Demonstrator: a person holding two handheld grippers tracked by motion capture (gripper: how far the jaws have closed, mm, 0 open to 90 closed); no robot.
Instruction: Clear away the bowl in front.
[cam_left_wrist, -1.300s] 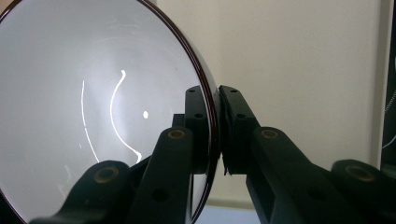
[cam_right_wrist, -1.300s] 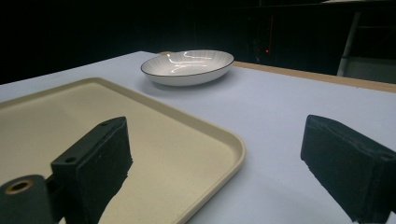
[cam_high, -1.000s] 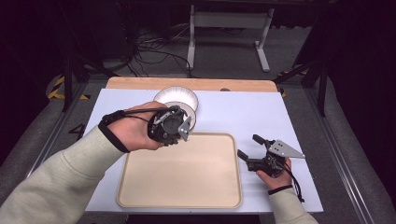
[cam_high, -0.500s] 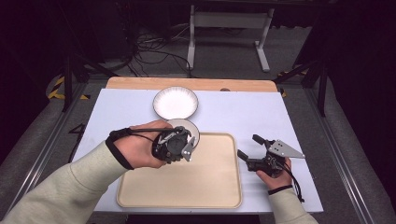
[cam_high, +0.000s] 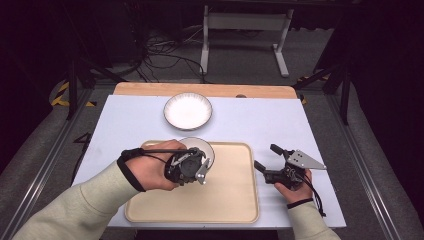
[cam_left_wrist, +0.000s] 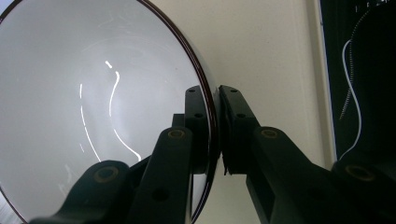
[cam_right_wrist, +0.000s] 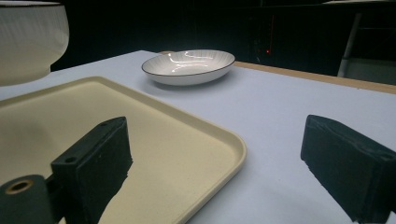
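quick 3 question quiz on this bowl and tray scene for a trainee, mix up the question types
1. True or false: the left gripper is clamped on the rim of the white bowl.
2. What lies under the bowl in the high view? A) the tray B) the bare white table top C) the wooden strip at the table's far edge
3. Fill in: the right gripper rests on the table to the right of the tray with its jaws ____.

Key
1. True: one jaw is inside the bowl, the other outside, pinching the rim.
2. A: the bowl is over the tray's far left corner; the white plate lies beyond on the table.
3. Open, with nothing between them.
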